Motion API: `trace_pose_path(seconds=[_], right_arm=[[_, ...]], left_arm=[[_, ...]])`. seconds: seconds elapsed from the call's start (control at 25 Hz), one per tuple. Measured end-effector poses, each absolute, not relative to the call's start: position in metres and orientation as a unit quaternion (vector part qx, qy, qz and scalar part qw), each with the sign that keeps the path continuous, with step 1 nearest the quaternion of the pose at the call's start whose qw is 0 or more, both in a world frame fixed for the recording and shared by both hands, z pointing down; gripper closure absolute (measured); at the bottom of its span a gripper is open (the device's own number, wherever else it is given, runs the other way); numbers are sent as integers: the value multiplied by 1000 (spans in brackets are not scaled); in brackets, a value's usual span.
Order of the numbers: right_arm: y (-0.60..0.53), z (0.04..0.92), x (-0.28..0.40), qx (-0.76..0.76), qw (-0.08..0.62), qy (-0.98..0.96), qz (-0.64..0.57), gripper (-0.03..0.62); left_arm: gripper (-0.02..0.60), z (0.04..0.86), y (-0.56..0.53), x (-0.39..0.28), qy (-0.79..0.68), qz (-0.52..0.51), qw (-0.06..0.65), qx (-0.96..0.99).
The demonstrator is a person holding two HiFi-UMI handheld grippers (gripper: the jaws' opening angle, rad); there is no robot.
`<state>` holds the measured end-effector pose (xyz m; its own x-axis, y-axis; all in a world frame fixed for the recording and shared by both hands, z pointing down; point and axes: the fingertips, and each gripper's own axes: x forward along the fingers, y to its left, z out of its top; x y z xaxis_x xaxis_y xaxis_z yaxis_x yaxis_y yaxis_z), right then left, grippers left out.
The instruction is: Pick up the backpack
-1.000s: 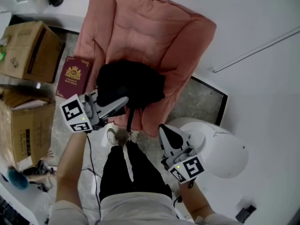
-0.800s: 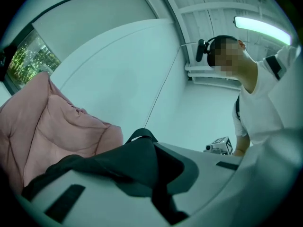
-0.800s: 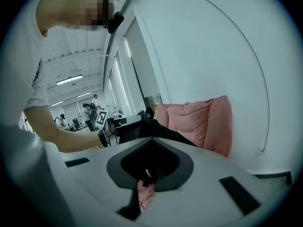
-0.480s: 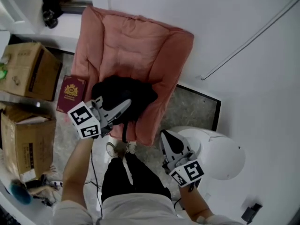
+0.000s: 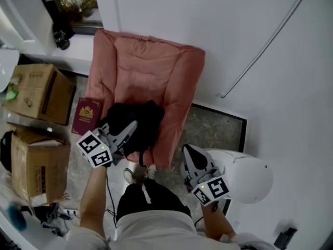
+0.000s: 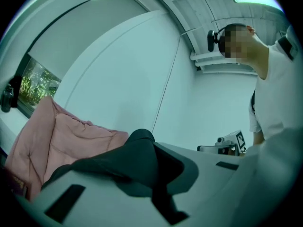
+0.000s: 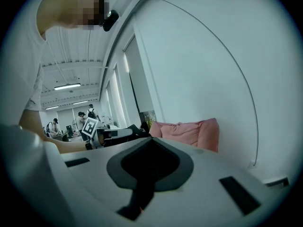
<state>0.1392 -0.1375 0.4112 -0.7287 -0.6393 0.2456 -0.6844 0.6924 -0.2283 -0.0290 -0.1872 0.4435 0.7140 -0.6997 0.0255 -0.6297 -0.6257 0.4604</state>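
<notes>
One big pink armchair [image 5: 148, 72] filled the middle of the head view, its back against a white wall [image 5: 250, 30]. Two cardboard boxes [image 5: 39, 90] stood on the floor [image 5: 208, 124] to its left, and a white dome [image 5: 250, 176] sat on the floor near its right front corner. The black backpack [image 5: 140, 120] was at the front edge of the armchair's seat, a strap hanging down over the edge; whether it was clear of the cushion could not be told. The left claw [image 5: 132, 125] reached in from the backpack's left side. Its jaws were closed tight on a fold of the dark fabric, which bulged up over the jaw tips in the left gripper view. The right claw [image 5: 190, 151] hung well apart from the backpack, above the gap between armchair and dome, jaws pressed together with nothing in them. The person's black trousers [image 5: 148, 199] showed just in front of the armchair, between the two claws. A dark red book [image 5: 86, 116] with a gold crest lay on the floor between the armchair and the boxes.
</notes>
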Motion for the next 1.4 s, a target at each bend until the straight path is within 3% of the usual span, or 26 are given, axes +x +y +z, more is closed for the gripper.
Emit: trace_pose_path(seconds=[0.68, 1.4], right_arm=[[-140, 312, 153, 347, -19, -929, 125, 572], [-129, 237, 146, 317, -50, -945, 68, 572]], left_arm=[[560, 335, -145, -50, -446, -98, 176, 872], [560, 213, -71, -98, -517, -142, 82, 840]])
